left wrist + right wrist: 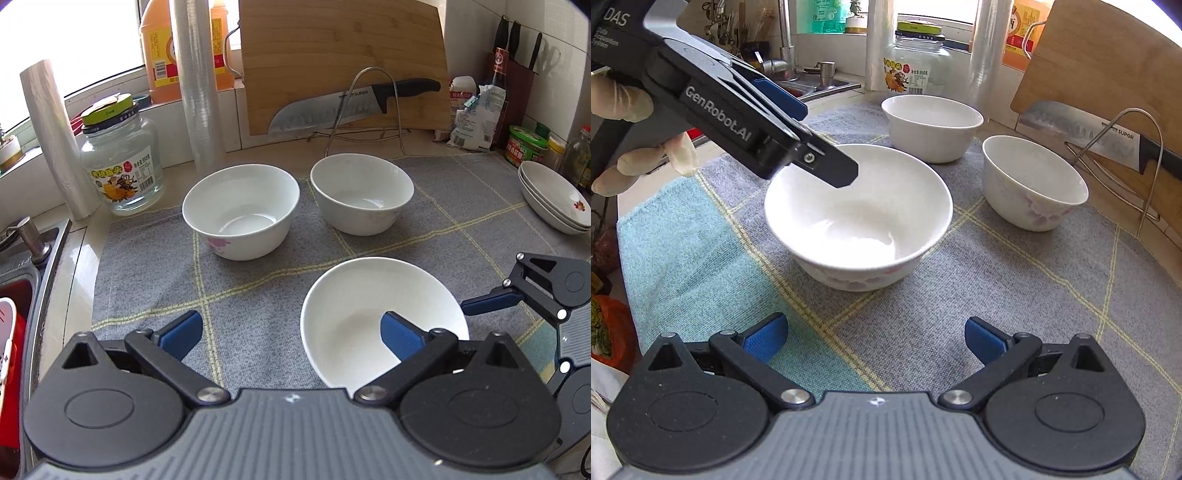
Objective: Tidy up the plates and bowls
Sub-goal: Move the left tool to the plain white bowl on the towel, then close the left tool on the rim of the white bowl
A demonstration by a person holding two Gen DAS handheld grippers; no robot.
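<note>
Left-wrist view puts the near bowl (369,317) on the grey mat (147,266), right at the left gripper (291,332): its fingers (400,336) gape wide, one over the bowl's hollow, seemingly astride the near rim. The right gripper (873,339), equally wide and empty, sits farther back. Two more bowls (240,210) stand beyond, plates (554,199) off right.

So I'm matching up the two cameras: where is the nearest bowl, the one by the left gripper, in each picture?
Left wrist: nearest bowl lower right of centre, one left finger over its rim.
Right wrist: same bowl at centre, left gripper reaching in from upper left.
Shared landmark: the knife against the cutting board.
</note>
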